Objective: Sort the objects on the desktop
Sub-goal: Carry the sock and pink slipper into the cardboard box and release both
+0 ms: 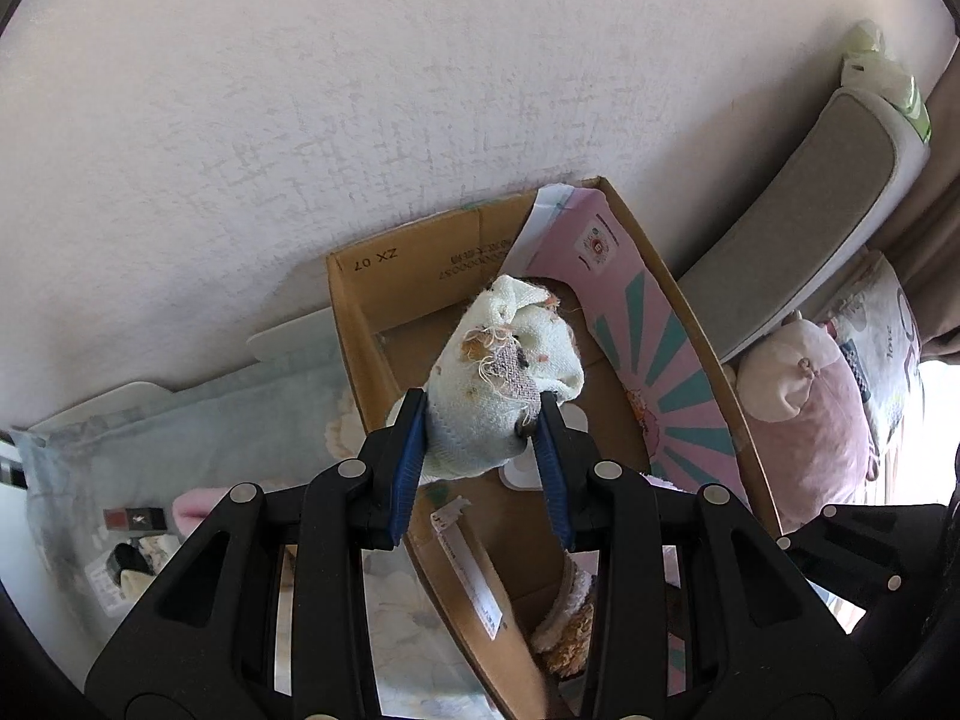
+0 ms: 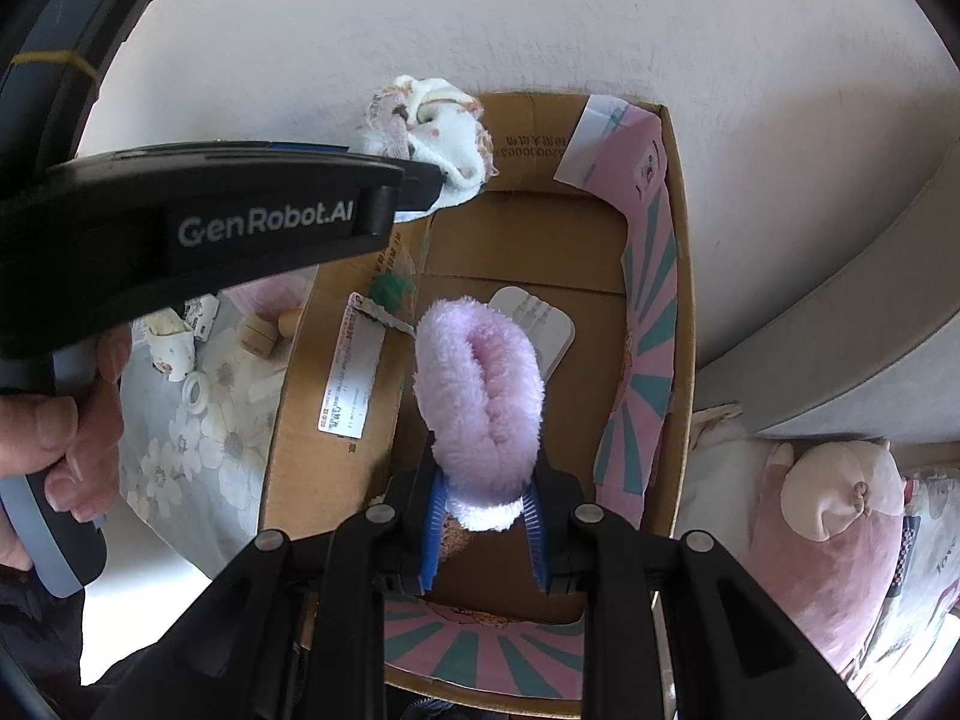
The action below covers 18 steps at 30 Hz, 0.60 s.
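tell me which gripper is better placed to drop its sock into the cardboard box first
Right, probably. The right gripper holds the fluffy pink sock over the middle of the cardboard box. The left gripper holds its white sock near the box's far left corner.

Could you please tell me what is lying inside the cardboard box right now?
Inside the cardboard box: a white card and a fuzzy brown item; the held pink fluffy sock hides more floor.

Frayed knit cloth sock [image 1: 510,396], fluffy pink plush slipper [image 2: 483,402], matt brown cardboard box [image 2: 681,276], matt black plastic gripper arms, ribbed blue fingers [image 1: 410,461], rough plaster wall [image 1: 360,90].
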{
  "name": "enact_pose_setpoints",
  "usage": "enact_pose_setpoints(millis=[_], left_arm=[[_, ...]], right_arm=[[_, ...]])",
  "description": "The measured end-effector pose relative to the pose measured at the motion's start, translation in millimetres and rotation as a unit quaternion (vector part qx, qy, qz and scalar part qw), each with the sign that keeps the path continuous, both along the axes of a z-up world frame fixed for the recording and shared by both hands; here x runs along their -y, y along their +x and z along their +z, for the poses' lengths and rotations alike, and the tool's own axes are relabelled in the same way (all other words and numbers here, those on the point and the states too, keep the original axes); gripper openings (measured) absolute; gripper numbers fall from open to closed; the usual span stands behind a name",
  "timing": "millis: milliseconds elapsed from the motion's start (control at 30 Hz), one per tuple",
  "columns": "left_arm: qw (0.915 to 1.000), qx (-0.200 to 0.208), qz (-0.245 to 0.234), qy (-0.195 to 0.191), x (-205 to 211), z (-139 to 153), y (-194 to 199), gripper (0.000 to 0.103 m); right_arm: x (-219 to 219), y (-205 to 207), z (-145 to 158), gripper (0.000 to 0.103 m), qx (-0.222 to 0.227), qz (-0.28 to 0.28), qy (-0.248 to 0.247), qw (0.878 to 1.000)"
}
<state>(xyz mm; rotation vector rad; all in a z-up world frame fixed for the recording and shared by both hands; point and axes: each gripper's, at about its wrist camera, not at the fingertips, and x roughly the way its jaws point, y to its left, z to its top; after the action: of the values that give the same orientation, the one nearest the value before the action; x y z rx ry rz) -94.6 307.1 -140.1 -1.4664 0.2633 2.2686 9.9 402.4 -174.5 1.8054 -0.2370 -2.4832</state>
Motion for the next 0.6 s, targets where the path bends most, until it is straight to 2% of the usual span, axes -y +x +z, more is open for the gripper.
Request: enact_pose_setpoints(millis=[400, 433, 467, 500, 533, 600], left_arm=[[0.9998, 0.014, -0.014, 0.006, -8.3, -5.4, 4.0, 0.034], [0.9998, 0.017, -0.011, 0.005, -7.8, -5.8, 3.5, 0.036], [0.9997, 0.022, -0.007, 0.000, -7.7, -6.6, 2.7, 0.050], [0.9997, 0.023, -0.006, -0.005, -7.7, -6.8, 2.5, 0.089], [0.9997, 0.022, -0.006, -0.007, -7.3, -6.7, 2.9, 0.103], [0.9998, 0.015, -0.007, 0.007, -4.1, -5.0, 5.1, 0.103]], right_arm=[[1.7, 1.2, 2.6, 0.022, 0.015, -0.023, 0.002, 1.000], [2.2, 1.2, 2.4, 0.027, 0.017, -0.026, 0.005, 1.000], [2.6, 1.4, 2.5, 0.031, 0.019, -0.029, 0.006, 0.999], [2.6, 1.8, 2.1, 0.045, 0.022, -0.034, 0.004, 0.999], [2.1, 2.4, 1.9, 0.066, 0.023, -0.038, 0.002, 0.999], [1.1, 3.9, 2.8, 0.087, 0.021, -0.050, -0.007, 0.999]])
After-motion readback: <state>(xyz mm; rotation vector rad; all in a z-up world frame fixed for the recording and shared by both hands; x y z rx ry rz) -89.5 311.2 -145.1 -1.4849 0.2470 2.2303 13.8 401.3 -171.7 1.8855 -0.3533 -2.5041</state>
